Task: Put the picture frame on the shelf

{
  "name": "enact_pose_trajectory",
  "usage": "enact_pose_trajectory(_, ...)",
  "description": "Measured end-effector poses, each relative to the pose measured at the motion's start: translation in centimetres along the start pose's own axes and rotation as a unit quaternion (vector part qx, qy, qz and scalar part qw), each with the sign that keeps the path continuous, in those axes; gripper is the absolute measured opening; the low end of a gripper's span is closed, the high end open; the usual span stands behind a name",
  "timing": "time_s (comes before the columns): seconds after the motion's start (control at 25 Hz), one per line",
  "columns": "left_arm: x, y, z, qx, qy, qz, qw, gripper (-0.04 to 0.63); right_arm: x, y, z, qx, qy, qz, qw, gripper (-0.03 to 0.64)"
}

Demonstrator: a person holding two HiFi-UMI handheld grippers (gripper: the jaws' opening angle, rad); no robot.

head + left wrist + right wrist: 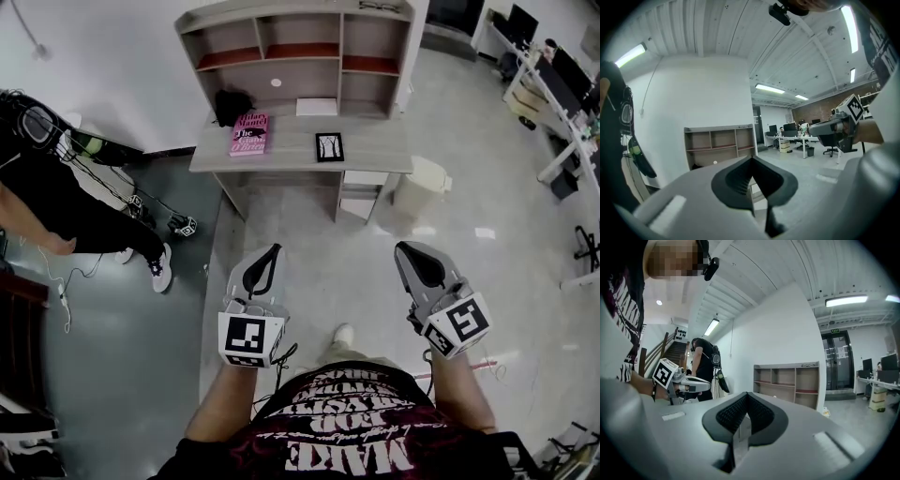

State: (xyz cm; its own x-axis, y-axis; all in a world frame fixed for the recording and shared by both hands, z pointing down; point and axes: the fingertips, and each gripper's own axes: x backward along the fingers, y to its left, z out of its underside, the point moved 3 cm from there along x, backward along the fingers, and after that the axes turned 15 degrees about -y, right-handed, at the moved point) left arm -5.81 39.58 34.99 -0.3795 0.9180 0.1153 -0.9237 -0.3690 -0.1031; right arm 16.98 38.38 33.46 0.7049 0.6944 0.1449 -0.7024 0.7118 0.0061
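Head view: picture frame [329,146] lies flat on the far worktop [291,157], below the shelf [300,49]. Left tongs [274,251] and right tongs [401,248] are clenched, empty, well apart from it. Pickup and placing both remain.

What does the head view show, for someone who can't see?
A person holds the shut, empty left gripper and right gripper before a desk. A picture frame and pink book lie on it, below a shelf.

Pink book [249,134], black picture frame [329,146] (pale inside), grey shelf [272,13]
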Motion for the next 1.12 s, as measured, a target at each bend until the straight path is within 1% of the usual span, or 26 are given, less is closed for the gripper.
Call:
enact_pose_trajectory(0.12,-2.1,0.0,0.0,0.002,-0.003,-0.003,1.0000,0.000,-0.8,-1.8,-0.3,-0.001,-0.007,-0.006,1.000,0.026)
enact_pose_trajectory(0.24,-3.8,0.0,0.5,0.002,0.004,-0.006,1.0000,0.000,-1.7,-3.3,-0.4,-0.002,-0.011,-0.015,1.000,0.026)
enact_pose_trajectory(0.44,-5.4,0.4,-0.4,-0.012,-0.003,-0.029,0.9995,0.000,-3.1,-5.9,-0.8,-0.002,-0.025,-0.032,0.999,0.026)
enact_pose_trajectory(0.64,-5.5,0.4,-0.3,-0.015,0.000,-0.046,0.9988,0.000,-3.6,-7.2,-0.8,-0.014,-0.032,-0.039,0.999,0.026)
enact_pose_trajectory(0.84,-5.3,0.0,-0.5,-0.024,0.004,-0.043,0.9988,0.000,-3.4,-7.4,-0.6,-0.029,-0.034,-0.040,0.998,0.026)
enact_pose_trajectory(1.12,-5.5,0.5,-0.8,-0.021,0.007,-0.038,0.9990,0.000,-3.5,-7.5,0.1,-0.036,-0.039,-0.027,0.998,0.026)
